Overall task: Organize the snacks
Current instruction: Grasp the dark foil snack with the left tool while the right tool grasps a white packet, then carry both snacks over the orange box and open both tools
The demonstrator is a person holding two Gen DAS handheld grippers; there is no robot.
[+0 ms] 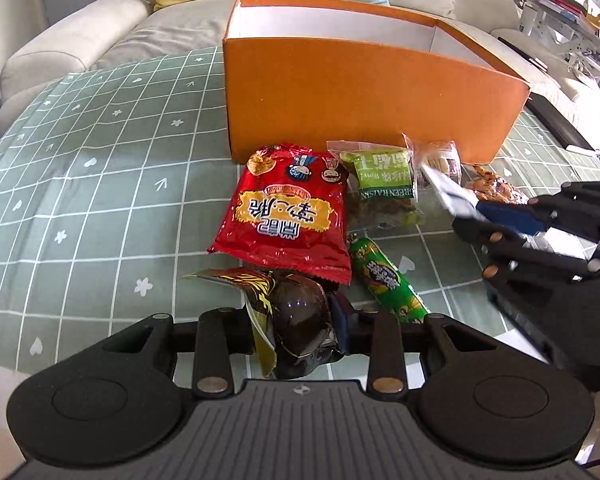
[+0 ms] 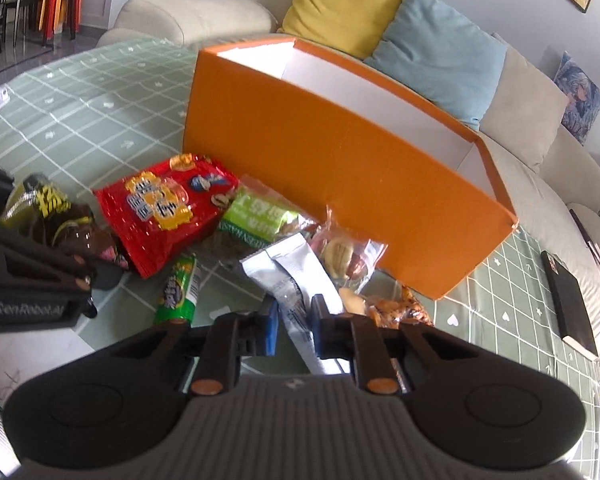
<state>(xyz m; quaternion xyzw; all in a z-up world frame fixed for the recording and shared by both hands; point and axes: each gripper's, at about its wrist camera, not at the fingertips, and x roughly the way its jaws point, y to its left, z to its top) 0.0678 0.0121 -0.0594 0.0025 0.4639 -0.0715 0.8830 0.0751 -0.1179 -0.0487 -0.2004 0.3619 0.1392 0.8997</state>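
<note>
An open orange box [image 1: 364, 92] with white inner walls stands at the back of the table; it also shows in the right wrist view [image 2: 332, 164]. Snacks lie in front of it: a red bag [image 1: 292, 208], a green raisin pack [image 1: 384, 180], a green tube [image 1: 388, 280], a clear cookie pack [image 2: 340, 256] and an orange-brown snack pack [image 2: 396, 308]. My left gripper [image 1: 300, 332] is shut on a dark brown and gold packet [image 1: 296, 320]. My right gripper [image 2: 294, 320] is shut on a white and grey sachet [image 2: 296, 276], near the table.
A green grid-pattern cloth [image 1: 80, 184] covers the table. A beige sofa [image 1: 60, 40] with yellow and blue cushions stands behind the box. A black flat object [image 2: 568, 300] lies at the table's right edge.
</note>
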